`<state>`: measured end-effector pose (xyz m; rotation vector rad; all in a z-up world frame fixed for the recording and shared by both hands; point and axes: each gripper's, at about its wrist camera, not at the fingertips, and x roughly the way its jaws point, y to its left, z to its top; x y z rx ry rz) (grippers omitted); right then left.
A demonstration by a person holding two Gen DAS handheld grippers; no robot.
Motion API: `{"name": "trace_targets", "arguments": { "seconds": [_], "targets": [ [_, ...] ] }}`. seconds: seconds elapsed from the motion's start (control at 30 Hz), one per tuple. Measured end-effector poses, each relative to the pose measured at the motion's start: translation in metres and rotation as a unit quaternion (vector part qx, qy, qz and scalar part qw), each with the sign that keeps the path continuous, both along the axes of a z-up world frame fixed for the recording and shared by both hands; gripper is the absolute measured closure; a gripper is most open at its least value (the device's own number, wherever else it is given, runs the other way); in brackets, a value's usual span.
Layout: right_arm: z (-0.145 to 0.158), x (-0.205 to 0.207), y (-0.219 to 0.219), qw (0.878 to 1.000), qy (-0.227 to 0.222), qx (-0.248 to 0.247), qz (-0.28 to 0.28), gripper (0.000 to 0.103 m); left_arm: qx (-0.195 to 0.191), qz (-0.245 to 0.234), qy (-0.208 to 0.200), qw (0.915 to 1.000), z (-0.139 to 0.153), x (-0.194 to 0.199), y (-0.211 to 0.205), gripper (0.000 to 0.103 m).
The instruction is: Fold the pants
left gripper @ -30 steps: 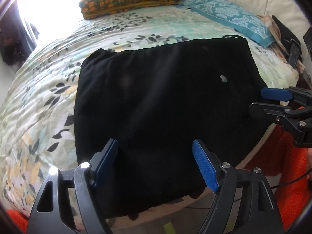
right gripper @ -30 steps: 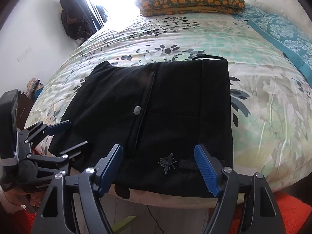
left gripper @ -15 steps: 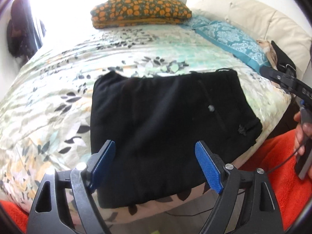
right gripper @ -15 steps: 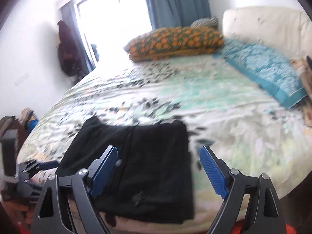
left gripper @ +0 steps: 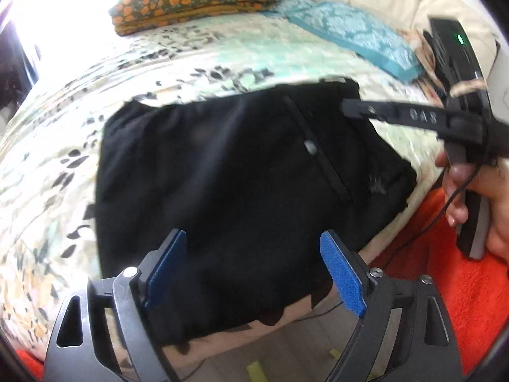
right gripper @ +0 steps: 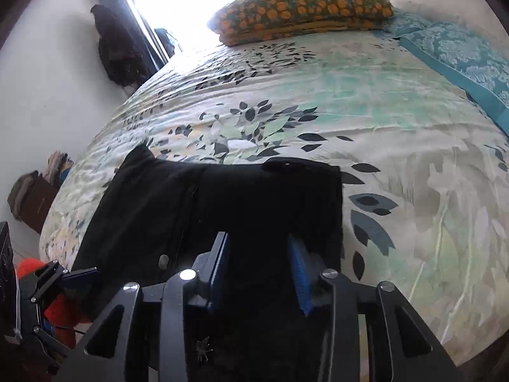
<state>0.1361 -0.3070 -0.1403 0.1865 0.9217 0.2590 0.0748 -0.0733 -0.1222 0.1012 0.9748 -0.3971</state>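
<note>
The black pants lie folded into a flat rectangle near the front edge of the floral bed. My left gripper hangs open just above their near edge, with nothing between its blue pads. In the right wrist view, my right gripper is low over the near right part of the pants. Its jaws are closing; only flat fabric shows behind the gap, and no pinched fold is visible. From the left wrist view, the right gripper reaches in over the pants' far right corner, held by a hand.
An orange patterned pillow and a teal pillow lie at the head of the bed. An orange rug covers the floor by the bed's edge. Dark clothes hang on the left wall. The left gripper sits at lower left.
The right gripper's jaws have narrowed a lot, and it has dropped forward and low over the pants. The left gripper has drawn back slightly and stays wide.
</note>
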Motion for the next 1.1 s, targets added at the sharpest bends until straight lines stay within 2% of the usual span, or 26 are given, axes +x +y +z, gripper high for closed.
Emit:
{"name": "trace_targets", "arguments": {
  "seconds": [0.07,0.17,0.2,0.27,0.3,0.33,0.37,0.4,0.47,0.5,0.53,0.57,0.6,0.63,0.73,0.8,0.83,0.9,0.93,0.97,1.0,1.1],
  "targets": [
    [0.022,-0.011,-0.004,0.999,-0.049,-0.008,-0.009,0.064,-0.040,0.032,-0.007,0.9986,0.016,0.022,0.024,0.016],
    [0.044,-0.015,0.007,0.995,-0.096,0.027,0.027,0.064,-0.044,0.067,0.014,0.9967,0.014,0.069,0.036,0.016],
    [0.042,-0.011,0.015,0.994,-0.093,0.036,0.044,0.065,-0.041,0.067,0.023,0.9966,0.008,0.087,0.031,0.016],
    [0.027,0.004,0.030,0.996,-0.058,0.025,0.056,0.065,-0.024,0.061,0.043,0.9970,-0.007,0.120,0.026,0.016],
    [0.012,0.012,0.034,0.998,-0.022,0.008,0.052,0.065,-0.008,0.060,0.051,0.9968,-0.016,0.135,0.024,0.016],
    [-0.007,0.019,0.033,0.999,0.017,-0.008,0.046,0.071,0.015,0.070,0.052,0.9961,-0.025,0.147,0.022,0.016],
    [-0.022,0.021,0.030,0.998,0.041,-0.009,0.036,0.075,0.036,0.089,0.048,0.9942,-0.034,0.160,0.024,0.014],
    [-0.030,0.019,0.022,0.999,0.042,0.007,0.028,0.076,0.042,0.107,0.051,0.9920,-0.042,0.171,0.030,0.014],
    [-0.031,0.021,0.016,0.998,0.047,0.020,0.027,0.080,0.069,0.170,0.051,0.9816,-0.058,0.183,0.050,0.014],
    [-0.033,0.021,0.014,0.998,0.047,0.025,0.027,0.081,0.063,0.197,0.065,0.9762,-0.064,0.190,0.063,0.009],
    [-0.035,0.021,0.010,0.998,0.048,0.038,0.022,0.081,0.027,0.217,0.085,0.9721,-0.070,0.194,0.075,0.005],
    [-0.036,0.022,0.007,0.997,0.050,0.051,0.018,0.084,-0.006,0.227,0.097,0.9689,-0.073,0.195,0.085,0.005],
    [-0.037,0.023,0.004,0.997,0.052,0.056,0.017,0.086,-0.018,0.227,0.097,0.9689,-0.073,0.195,0.089,0.005],
    [-0.038,0.024,0.003,0.997,0.053,0.056,0.017,0.089,-0.017,0.222,0.091,0.9705,-0.070,0.193,0.090,0.005],
    [-0.040,0.026,-0.005,0.995,0.057,0.082,0.015,0.090,0.009,0.216,0.066,0.9741,-0.050,0.182,0.085,0.007],
    [-0.038,0.025,-0.008,0.994,0.054,0.095,0.015,0.090,-0.001,0.204,0.053,0.9776,-0.034,0.164,0.080,0.006],
    [-0.035,0.023,-0.009,0.993,0.050,0.101,0.015,0.088,-0.013,0.190,0.048,0.9806,-0.026,0.153,0.076,0.006],
    [-0.022,0.016,-0.009,0.994,0.032,0.102,0.013,0.076,-0.024,0.155,0.040,0.9868,-0.013,0.128,0.062,0.006],
    [-0.013,0.011,-0.008,0.995,0.016,0.094,0.013,0.060,-0.026,0.133,0.039,0.9900,-0.008,0.113,0.053,0.006],
    [-0.004,0.004,-0.005,0.997,0.000,0.080,0.012,0.038,-0.025,0.107,0.040,0.9932,-0.006,0.098,0.042,0.006],
    [0.005,-0.005,-0.003,0.998,-0.014,0.061,0.004,0.032,-0.021,0.083,0.040,0.9955,-0.006,0.088,0.030,0.006],
    [0.028,-0.031,0.009,0.998,-0.024,0.048,0.015,0.030,0.005,0.031,0.038,0.9988,-0.012,0.052,0.004,0.006]
  ]
}}
